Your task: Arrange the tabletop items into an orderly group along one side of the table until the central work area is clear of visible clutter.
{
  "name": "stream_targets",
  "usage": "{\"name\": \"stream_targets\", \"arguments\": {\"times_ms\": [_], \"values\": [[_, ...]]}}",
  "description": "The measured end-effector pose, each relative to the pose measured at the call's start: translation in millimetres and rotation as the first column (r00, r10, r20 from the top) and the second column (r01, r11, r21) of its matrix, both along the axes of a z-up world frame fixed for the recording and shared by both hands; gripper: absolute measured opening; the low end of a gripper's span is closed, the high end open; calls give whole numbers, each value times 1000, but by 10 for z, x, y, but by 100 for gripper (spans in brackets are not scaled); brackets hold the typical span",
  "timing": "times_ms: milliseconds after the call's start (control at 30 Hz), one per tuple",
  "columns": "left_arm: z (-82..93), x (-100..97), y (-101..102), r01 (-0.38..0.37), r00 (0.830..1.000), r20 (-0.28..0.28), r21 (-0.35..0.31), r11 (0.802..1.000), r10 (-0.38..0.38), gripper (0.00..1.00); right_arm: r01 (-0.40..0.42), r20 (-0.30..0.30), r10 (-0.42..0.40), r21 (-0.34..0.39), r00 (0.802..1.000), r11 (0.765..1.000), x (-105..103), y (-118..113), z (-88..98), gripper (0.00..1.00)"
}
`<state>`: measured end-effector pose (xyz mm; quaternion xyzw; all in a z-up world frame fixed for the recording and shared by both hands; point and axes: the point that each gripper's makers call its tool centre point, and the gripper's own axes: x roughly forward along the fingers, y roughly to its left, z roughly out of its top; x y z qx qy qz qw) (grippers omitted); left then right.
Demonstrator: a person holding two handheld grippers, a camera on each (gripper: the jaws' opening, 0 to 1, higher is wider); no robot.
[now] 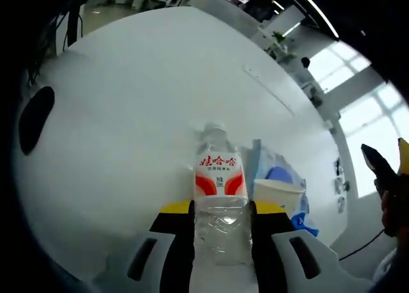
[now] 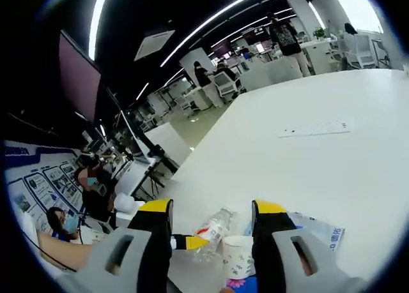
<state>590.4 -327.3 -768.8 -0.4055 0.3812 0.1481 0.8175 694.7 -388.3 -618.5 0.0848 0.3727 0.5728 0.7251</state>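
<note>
bottle clamped in left gripper, right one hanging open

in the left gripper view my left gripper (image 1: 221, 224) has its jaws closed against both sides of a clear water bottle (image 1: 219, 184) w/ a red-and-white label; the bottle runs straight out btwn the jaws, cap end away from me, over the white table (image 1: 128, 114). just right of the right jaw sits a white paper cup (image 1: 278, 194), w/ a blue-and-white packet (image 1: 273, 168) behind it, touching or nearly so, can't tell which. a dark oval object (image 1: 35, 117) lies well off to the left of the jaws.

in the right gripper view my right gripper (image 2: 211, 232) is spread wide w/ nothing btwn the jaws. thru the gap i see the bottle (image 2: 214, 232) lying tilted, the left gripper's yellow-tipped jaw (image 2: 185, 242) on it, and the cup (image 2: 238, 256) next to the right jaw's inner edge. the packet (image 2: 316, 229) pokes out past that jaw's right side.
</note>
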Motion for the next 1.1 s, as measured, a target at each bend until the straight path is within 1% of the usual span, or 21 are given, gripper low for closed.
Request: {"name": "stream_targets", "arguments": {"times_ms": [33, 67, 100, 167, 333, 433, 533, 600, 700, 800, 833, 933, 1033, 1067, 1100], "values": [[-2, 0, 2, 1, 1000, -1, 3, 1000, -1, 29, -35, -45, 33, -50, 998, 998, -43, 81, -152, 47], [-3, -2, 2, 0, 1000, -1, 3, 1000, 0, 29, -51, -64, 46, -83, 997, 995, -59, 119, -237, 47], [-4, -1, 4, -1, 1000, -1, 3, 1000, 1, 29, -78, -58, 72, -109, 996, 991, -66, 200, -323, 48], [-6, -1, 10, -3, 1000, -4, 4, 1000, 3, 30, -104, -42, 99, -141, 994, 985, -73, 324, -410, 48], [8, 17, 30, 1, 1000, -11, 3, 1000, -1, 30, -121, -72, 112, -138, 991, 983, -107, 564, -436, 48], [-1, 28, 40, 5, 1000, -14, 6, 1000, -5, 30, -130, -96, 117, -149, 988, 980, -119, 648, -502, 48], [-23, 37, 50, 0, 1000, -13, 6, 1000, 0, 30, -137, -129, 120, -128, 984, 982, -109, 789, -572, 49], [-43, 42, 39, 11, 1000, -17, 17, 1000, -10, 30, -138, -162, 111, -168, 981, 976, -123, 824, -690, 48], [-42, 42, 29, 3, 1000, -12, 9, 1000, -3, 30, -137, -161, 103, -213, 982, 967, -117, 902, -832, 48], [-40, 28, 23, 0, 1000, -10, 9, 1000, 0, 30, -154, -187, 106, -264, 977, 952, -174, 958, -985, 48], [-40, 26, 22, 0, 1000, -10, 10, 1000, 0, 30, -154, -195, 102, -274, 976, 949, -198, 968, -1008, 48], [-44, 12, 20, -2, 1000, -10, 7, 1000, 2, 30, -157, -191, 104, -288, 976, 945, -250, 1040, -1078, 48], [-49, 4, 21, -3, 1000, -9, 8, 1000, 3, 30, -151, -192, 88, -342, 977, 928, -255, 1045, -1226, 47], [-51, 1, 18, -3, 1000, -9, 6, 1000, 3, 30, -149, -192, 85, -348, 978, 925, -253, 1043, -1241, 47], [-54, -5, 15, -6, 1000, -7, 5, 1000, 6, 30, -149, -178, 88, -363, 980, 920, -263, 1043, -1274, 47]]}}
